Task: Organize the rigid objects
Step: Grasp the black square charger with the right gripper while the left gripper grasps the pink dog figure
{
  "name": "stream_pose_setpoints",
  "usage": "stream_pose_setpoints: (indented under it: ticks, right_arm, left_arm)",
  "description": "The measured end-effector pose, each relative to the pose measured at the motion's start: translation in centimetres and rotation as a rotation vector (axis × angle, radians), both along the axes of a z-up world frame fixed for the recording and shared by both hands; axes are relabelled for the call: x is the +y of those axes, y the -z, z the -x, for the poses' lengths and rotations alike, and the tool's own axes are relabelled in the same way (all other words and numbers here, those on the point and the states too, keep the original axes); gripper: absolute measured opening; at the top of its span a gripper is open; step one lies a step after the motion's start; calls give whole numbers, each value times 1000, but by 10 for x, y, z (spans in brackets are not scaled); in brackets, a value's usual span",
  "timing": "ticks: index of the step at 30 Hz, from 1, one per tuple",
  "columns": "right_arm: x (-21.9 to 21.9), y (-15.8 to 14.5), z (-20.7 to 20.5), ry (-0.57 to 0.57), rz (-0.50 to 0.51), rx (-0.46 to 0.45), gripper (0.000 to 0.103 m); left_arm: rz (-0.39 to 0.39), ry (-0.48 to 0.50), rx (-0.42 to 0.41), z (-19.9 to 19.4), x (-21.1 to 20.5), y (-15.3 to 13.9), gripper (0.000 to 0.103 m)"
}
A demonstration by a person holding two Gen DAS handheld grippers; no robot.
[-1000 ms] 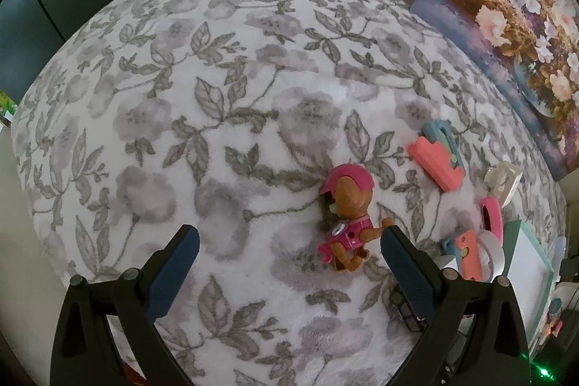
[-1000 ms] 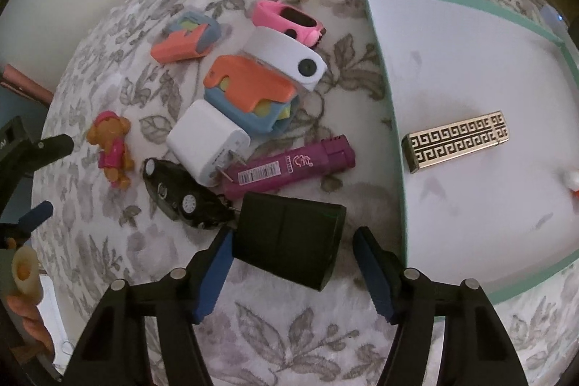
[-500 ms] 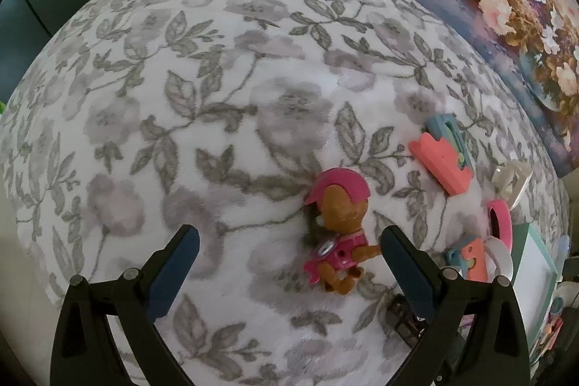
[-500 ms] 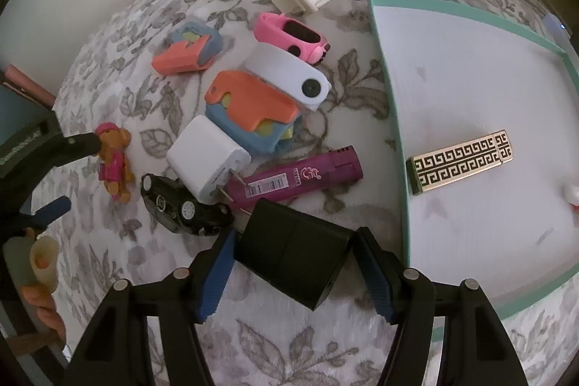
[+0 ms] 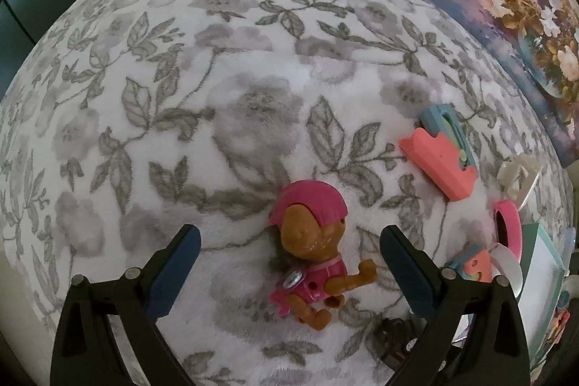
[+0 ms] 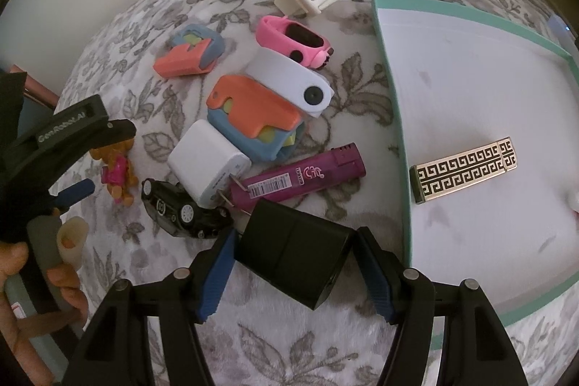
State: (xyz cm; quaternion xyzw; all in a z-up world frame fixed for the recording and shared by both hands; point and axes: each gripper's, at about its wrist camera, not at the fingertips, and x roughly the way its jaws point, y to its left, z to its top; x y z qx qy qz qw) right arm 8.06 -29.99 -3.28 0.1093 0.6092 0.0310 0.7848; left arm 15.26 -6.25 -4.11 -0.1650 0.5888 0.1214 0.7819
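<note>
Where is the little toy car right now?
In the right wrist view, the black toy car lies on the floral blanket at lower left, against the white charger, between the puppy figure and the black box.

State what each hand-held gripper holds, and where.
Right: matte black box-shaped adapter, pinched across opposite sides. Left: nothing.

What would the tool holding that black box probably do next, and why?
Probably carry the black box right and set it on the white tray. The right tool looks closed on the box, and only the gold patterned lighter lies on the tray, while the other objects lie loose on the floral blanket.
</note>
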Motion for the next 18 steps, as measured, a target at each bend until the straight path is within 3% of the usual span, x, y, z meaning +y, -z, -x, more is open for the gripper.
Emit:
stream_pose_setpoints:
  ticks: [2,6,8,14,18]
  right_arm:
    - [1,0,0,1,-3,1,69]
    - [0,0,0,2,-13,1,69]
    - [-2,-1,0,4,-21,1,69]
    - [-10,-6,3,8,-53,4,68]
    - [-14,-14,4,16,-70,-9,68]
  left_arm:
    - [2,8,5,-1,-1,2,78]
    - [-3,38,14,-1,-7,4,62]
    - [-3,47,9,2,-10,2,47]
    - [0,65,8,5,-16,-5,46]
    - [-8,55,-38,11,-14,-27,46]
